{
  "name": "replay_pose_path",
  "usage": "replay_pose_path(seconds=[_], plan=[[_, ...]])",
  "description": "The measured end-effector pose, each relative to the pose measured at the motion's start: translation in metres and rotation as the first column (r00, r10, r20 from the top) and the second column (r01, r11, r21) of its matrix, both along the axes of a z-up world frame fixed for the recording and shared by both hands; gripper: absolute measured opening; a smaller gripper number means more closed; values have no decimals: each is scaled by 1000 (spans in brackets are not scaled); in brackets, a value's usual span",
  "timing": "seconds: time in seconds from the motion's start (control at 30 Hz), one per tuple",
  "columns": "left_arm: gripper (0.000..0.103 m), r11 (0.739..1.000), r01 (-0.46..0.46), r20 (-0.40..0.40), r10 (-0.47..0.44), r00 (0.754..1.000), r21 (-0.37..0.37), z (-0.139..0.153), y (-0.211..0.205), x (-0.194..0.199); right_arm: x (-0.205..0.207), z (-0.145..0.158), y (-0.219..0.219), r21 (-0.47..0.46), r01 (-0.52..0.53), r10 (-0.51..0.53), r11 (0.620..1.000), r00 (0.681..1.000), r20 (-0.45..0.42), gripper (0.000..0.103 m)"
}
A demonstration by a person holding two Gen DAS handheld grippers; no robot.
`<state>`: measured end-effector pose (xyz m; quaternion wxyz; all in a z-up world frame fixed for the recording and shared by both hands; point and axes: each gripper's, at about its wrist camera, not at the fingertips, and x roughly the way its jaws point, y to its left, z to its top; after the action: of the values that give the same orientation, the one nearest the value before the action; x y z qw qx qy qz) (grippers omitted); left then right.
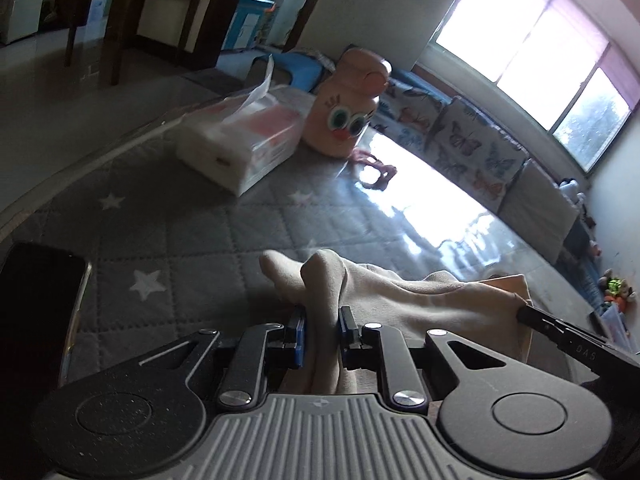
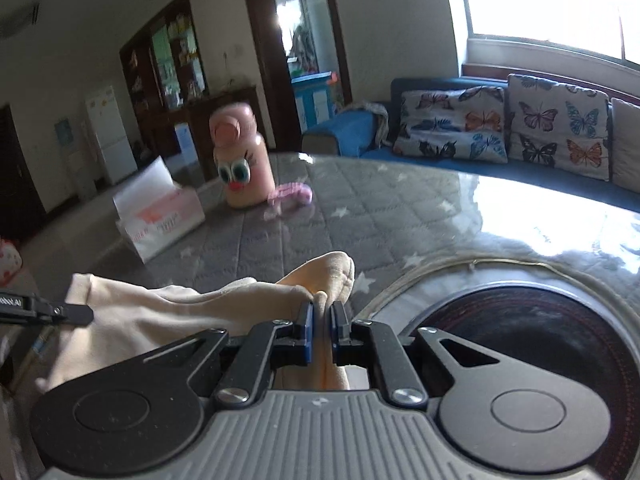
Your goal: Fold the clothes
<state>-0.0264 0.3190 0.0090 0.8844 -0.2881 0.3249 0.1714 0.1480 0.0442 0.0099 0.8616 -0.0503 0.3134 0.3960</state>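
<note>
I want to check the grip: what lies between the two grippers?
In both views, only the beige garment spans from the left gripper to the right gripper.

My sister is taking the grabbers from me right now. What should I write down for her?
Left gripper: shut on the cream cloth, one bunched edge.
Right gripper: shut on the same cloth, another bunched edge.
The cloth hangs between them, low over the grey star mat. The pink bottle and tissue pack stand further back on the mat.
Done: both edges gripped. No finished fold shows.
Left: lay it flat and fold it.
</note>
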Motion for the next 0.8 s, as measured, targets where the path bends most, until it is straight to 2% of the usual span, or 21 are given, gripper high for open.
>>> replay_pose_path(seconds=[0.2, 0.27, 0.43, 0.57, 0.8], plan=[[20, 1000, -15, -56, 16, 998, 22, -5, 12, 1, 11, -16, 15, -40, -16, 14, 999, 999, -52, 9], [26, 999, -14, -70, 17, 997, 41, -6, 12, 0, 12, -18, 15, -51, -4, 1, 999, 999, -51, 11], [32, 994, -14, -54, 20, 998, 110, 4, 8, -3, 11, -8, 12, -45, -10, 9, 999, 1000, -20, 14], [33, 987, -3, -25, 7, 1000, 159, 14, -1, 1, 3, 1, 24, -40, -80, 80, 996, 997, -3, 14], [31, 986, 92, -33, -88, 996, 136, 4, -13, 36, -3, -5, 61, -49, -168, 167, 985, 986, -15, 14]])
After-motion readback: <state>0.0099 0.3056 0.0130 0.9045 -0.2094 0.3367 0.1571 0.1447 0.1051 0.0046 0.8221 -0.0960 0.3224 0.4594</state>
